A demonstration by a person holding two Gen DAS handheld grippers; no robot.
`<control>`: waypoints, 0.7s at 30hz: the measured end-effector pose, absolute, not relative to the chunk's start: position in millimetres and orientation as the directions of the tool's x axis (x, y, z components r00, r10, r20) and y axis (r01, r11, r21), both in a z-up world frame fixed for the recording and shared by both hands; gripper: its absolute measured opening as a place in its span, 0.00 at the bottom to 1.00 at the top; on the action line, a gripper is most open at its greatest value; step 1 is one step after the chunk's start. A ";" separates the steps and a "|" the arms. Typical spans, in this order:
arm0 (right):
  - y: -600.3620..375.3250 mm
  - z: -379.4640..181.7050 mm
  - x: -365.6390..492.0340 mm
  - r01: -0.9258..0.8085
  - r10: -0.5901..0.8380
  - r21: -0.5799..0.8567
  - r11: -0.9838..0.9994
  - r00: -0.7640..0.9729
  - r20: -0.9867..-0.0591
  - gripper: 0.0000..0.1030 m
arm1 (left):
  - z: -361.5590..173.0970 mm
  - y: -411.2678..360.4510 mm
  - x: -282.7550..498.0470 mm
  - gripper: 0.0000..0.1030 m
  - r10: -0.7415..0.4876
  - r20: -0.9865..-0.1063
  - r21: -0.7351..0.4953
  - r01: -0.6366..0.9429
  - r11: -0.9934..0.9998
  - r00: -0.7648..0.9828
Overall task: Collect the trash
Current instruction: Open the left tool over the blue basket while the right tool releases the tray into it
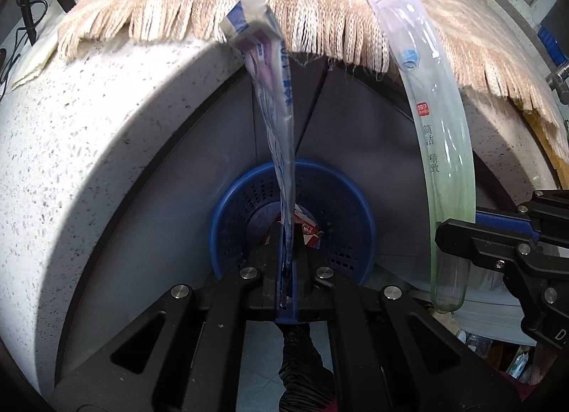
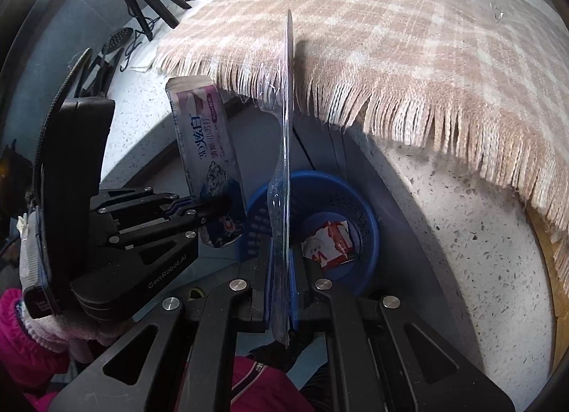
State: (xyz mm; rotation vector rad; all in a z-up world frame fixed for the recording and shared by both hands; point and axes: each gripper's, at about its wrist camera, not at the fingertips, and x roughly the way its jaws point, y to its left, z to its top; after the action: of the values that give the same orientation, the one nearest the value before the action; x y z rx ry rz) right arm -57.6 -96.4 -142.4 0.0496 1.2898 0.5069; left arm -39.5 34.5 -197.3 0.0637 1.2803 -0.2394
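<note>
Toothpaste box (image 2: pixel 209 163) is clamped in the left hand-held gripper (image 1: pixel 286 252), clear plastic pack (image 1: pixel 448 134) in the right hand-held gripper (image 2: pixel 282 269), both hanging over the blue basket (image 2: pixel 362 205) below the worktop (image 2: pixel 462 205). Drop step imo; next: let go w/ both over the basket.

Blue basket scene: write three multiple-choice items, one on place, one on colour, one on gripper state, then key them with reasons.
1. Where does the blue basket stand?
A. on the checked cloth
B. low down, below the counter edge
C. in a sink

2. What colour is the wrapper lying in the basket?
A. red and white
B. green
C. black

3. How is the left gripper?
A. open and empty
B. shut on the toothpaste box
C. shut on a bottle

Key: B, it sits below the fringed checked cloth; A, red print on white; B, its fingers clamp the flattened box.
</note>
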 end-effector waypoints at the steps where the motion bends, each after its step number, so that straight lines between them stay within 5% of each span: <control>1: -95.4 -143.9 -58.0 -0.333 0.383 0.310 0.891 0.184 -0.905 0.06 | -199.8 33.5 -39.4 0.01 -0.139 -0.954 -0.083 0.213 0.974 0.264; 9: -90.3 -154.0 -51.5 -0.349 0.370 0.296 0.889 0.168 -0.914 0.08 | -217.5 26.3 -36.5 0.02 -0.095 -0.962 -0.041 0.208 0.977 0.255; 10: -89.6 -155.3 -50.4 -0.350 0.362 0.289 0.891 0.165 -0.917 0.08 | -219.2 28.7 -36.7 0.05 -0.090 -0.963 -0.037 0.207 0.978 0.254; 14: -88.2 -160.8 -46.6 -0.343 0.351 0.284 0.895 0.148 -0.925 0.08 | -221.6 26.1 -36.9 0.52 -0.065 -0.957 -0.008 0.199 0.980 0.283; 21: -88.8 -171.1 -40.3 -0.332 0.346 0.291 0.897 0.120 -0.930 0.19 | -232.2 25.1 -35.0 0.52 -0.036 -0.959 0.024 0.207 0.978 0.282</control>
State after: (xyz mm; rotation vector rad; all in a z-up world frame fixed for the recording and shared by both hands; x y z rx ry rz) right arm -40.3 -88.8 -171.1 0.0122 1.3628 0.4956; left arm -35.0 25.1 -232.2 0.1549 1.2755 -0.1638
